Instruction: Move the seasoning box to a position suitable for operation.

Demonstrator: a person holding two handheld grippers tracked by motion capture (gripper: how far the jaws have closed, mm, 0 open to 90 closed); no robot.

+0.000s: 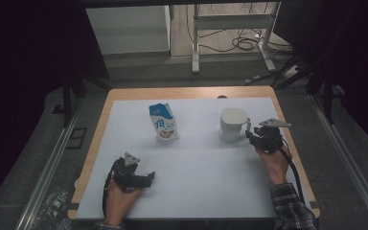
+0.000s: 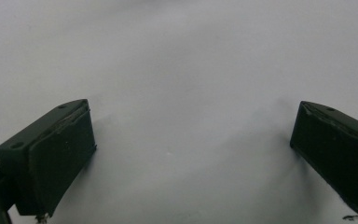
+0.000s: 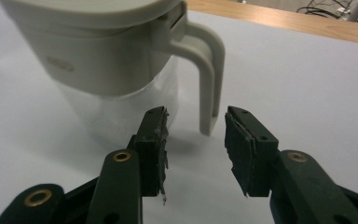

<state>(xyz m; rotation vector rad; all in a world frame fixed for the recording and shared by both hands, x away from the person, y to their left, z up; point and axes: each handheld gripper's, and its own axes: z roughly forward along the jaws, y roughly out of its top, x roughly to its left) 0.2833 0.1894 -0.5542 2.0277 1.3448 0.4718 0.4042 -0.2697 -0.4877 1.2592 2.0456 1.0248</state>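
High view: the jug [image 1: 232,124] stands upright on the white mat [image 1: 196,191], right gripper [image 1: 250,135] just beside its handle side; the left gripper [image 1: 149,178] is well apart.

Left gripper view: jaws apart, holding nothing.

Right gripper view: jaws part-open, short of the vertical handle [image 3: 207,77]; the jug's clear base looks empty.
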